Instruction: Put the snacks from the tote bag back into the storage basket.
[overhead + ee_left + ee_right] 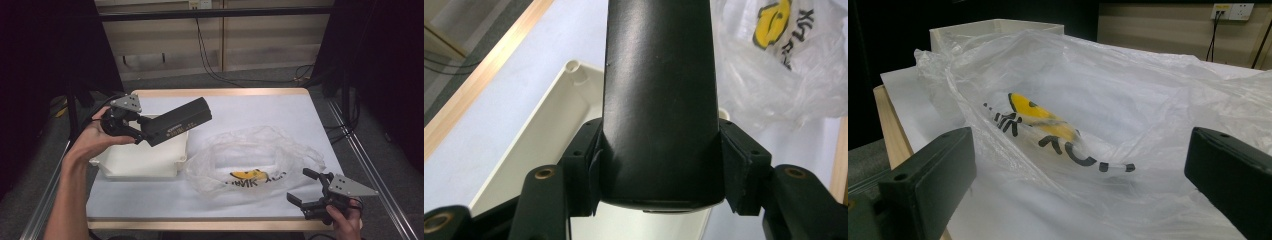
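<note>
My left gripper [145,129] is shut on one end of a long black box [180,120], held in the air above the white tray [141,162] at the table's left. In the left gripper view the black box [659,100] sits tight between both pads [736,170], its far end pointing over the tray [549,120] toward the plastic bag [774,65]. A clear crumpled plastic bag [255,160] with a yellow and black print lies in the middle of the table. My right gripper [306,186] stands open at the front right, just short of the bag [1088,115], nothing between its jaws.
The table is covered with a white sheet [280,107] and has a wooden rim [200,225]. Metal rails [370,160] run along both sides. Cables [210,65] lie on the floor behind the table.
</note>
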